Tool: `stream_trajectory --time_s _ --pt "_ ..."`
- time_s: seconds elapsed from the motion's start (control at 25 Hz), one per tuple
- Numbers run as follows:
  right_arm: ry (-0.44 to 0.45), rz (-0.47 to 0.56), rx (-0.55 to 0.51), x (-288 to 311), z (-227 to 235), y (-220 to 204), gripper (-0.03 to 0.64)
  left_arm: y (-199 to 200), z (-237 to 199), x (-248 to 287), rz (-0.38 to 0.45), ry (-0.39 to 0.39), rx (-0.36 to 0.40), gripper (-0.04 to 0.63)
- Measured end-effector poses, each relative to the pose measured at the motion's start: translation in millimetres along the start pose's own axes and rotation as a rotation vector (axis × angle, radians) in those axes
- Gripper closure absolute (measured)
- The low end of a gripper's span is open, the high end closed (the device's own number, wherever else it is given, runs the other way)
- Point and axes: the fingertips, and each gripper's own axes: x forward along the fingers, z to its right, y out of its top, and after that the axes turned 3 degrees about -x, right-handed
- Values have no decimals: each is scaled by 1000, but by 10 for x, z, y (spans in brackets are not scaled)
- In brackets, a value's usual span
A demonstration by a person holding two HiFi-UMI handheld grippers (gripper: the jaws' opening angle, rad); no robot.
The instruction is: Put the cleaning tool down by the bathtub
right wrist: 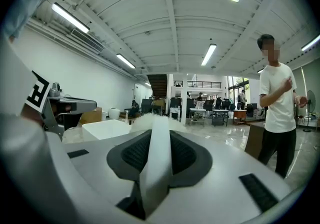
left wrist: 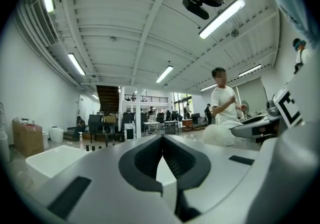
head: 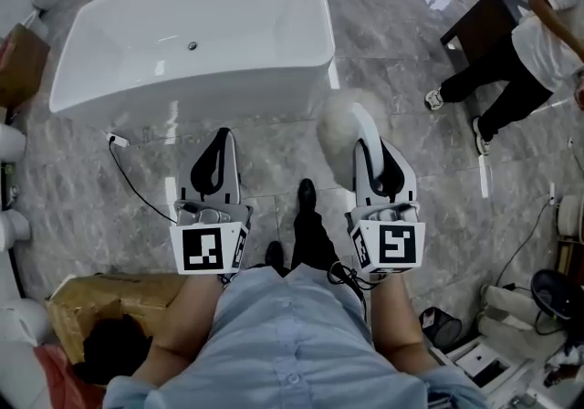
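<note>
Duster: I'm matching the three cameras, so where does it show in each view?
Head view: duster right of centre, handle clamped in the right gripper.
Left gripper view: its fluffy head right of centre.
Right gripper view: handle dead centre between the jaws.
Shared landmark: the white bathtub, low left in the left gripper view and the right gripper view.

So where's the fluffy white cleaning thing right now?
In the head view the cleaning tool is on the right, clamped in the right gripper, its fluffy head beside the near right corner of the bathtub.
</note>
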Motion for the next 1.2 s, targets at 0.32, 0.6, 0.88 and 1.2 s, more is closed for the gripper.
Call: stream_trajectory --time_s 0.32,0.6,0.88,1.2 --pt "105 9 19 1084 638 122 515 55 -100 1082 -31 96 41 580" --pt "185 56 16 1703 891 421 515 358 -249 1605 -2 185 74 578" --pt "242 96 -6 2001 752 622 515 520 -479 1668 36 243 90 580" --pt "245 144 -26 2088 555 875 515 628 -758 1566 69 268 110 580"
